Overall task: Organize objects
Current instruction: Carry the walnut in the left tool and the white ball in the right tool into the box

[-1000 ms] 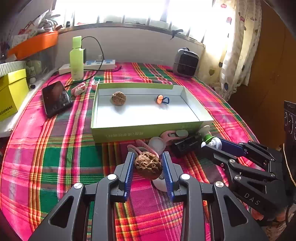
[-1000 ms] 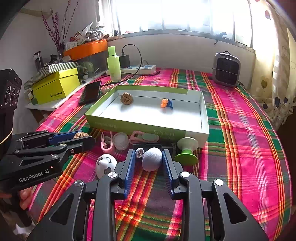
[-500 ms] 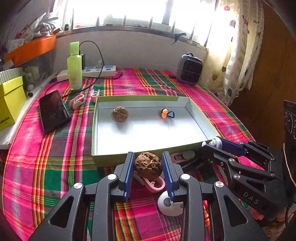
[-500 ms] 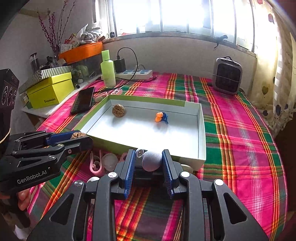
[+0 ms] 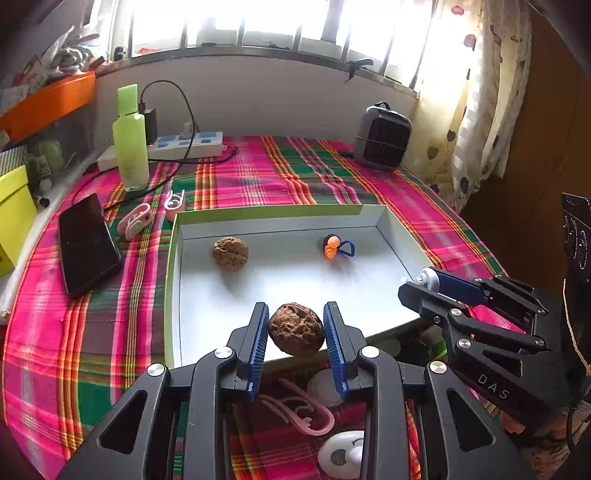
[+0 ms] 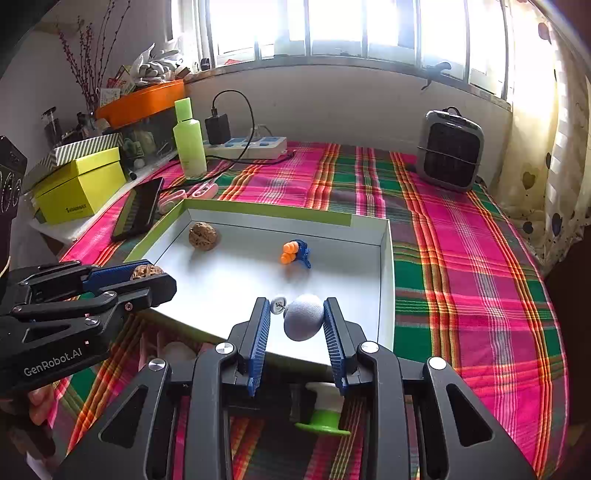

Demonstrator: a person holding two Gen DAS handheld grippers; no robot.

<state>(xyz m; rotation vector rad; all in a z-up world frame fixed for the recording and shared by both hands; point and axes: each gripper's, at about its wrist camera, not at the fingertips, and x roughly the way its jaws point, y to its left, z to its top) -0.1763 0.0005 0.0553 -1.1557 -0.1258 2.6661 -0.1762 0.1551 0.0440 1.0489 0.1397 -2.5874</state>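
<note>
Two tools hover over the tray [image 5: 173, 280]: left [image 5: 295, 328] pinches a walnut [image 5: 296, 329], right [image 6: 297, 321] a grey ball [image 6: 303, 321].

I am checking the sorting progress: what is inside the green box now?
Lying inside the green box: one walnut and an orange-and-blue toy. The grippers hide part of the near floor.

— What's around me up top?
— A barred window [image 6: 354, 26] across the upper frame, blazing white, over a pale plastered wall [image 6: 332, 103].
— And at right?
— A cream curtain with dark heart prints [image 5: 476, 92], then brown wooden panelling [image 5: 546, 122]. Below me spreads the pink-and-green plaid tablecloth [image 6: 461, 258].
</note>
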